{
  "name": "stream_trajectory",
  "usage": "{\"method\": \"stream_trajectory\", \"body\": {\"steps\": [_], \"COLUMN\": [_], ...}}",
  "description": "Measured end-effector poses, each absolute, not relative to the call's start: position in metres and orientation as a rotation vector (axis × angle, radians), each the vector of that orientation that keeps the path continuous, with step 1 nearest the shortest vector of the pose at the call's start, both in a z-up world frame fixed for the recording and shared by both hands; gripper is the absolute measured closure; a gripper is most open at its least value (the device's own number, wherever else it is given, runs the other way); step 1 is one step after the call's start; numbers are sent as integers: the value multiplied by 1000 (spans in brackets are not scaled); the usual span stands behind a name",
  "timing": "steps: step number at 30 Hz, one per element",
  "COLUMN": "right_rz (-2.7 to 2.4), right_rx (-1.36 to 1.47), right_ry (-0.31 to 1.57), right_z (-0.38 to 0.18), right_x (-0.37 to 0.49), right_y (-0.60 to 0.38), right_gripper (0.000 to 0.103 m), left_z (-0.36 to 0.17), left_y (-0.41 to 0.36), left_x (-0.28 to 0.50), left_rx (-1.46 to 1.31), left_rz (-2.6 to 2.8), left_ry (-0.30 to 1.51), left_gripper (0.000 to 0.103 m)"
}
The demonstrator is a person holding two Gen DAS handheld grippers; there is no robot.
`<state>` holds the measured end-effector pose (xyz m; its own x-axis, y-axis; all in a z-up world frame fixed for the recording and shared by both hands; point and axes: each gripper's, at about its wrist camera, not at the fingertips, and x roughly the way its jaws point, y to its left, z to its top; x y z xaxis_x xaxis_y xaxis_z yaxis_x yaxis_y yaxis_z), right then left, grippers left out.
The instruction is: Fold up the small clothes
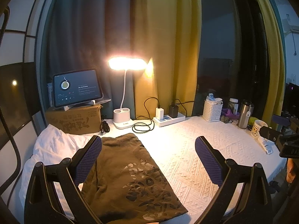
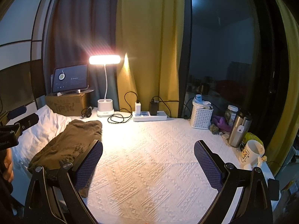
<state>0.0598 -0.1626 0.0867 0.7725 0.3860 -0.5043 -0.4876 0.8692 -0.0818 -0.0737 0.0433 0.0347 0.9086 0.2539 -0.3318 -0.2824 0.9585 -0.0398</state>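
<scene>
A folded olive-brown garment with a pale printed pattern [image 1: 130, 175] lies on the white textured cloth [image 1: 186, 158], left of centre. It also shows in the right wrist view [image 2: 74, 140] at the left. My left gripper [image 1: 148, 158] is open and empty, held above the garment's right part. My right gripper [image 2: 148, 158] is open and empty above bare cloth [image 2: 149, 158], to the right of the garment. A white crumpled fabric [image 1: 54, 145] lies left of the garment.
At the back stand a cardboard box with a tablet [image 1: 76, 87], a lit desk lamp [image 1: 127, 63], a power strip with chargers and cables [image 1: 169, 118]. At the right are a white basket [image 1: 213, 110], a steel tumbler [image 1: 245, 114] and a mug [image 2: 252, 154].
</scene>
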Motion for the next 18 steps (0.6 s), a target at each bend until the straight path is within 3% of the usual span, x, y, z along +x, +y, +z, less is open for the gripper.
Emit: {"method": "stream_trajectory", "body": {"steps": [18], "right_rz": [482], "right_rx": [-221], "right_ry": [510], "right_z": [81], "right_x": [63], "right_y": [-164], "right_gripper": [4], "left_z": [34], "left_y": [40], "left_x": [-78], "left_rx": [-64], "left_rz": [256], "left_ry": [292], "left_gripper": [4]}}
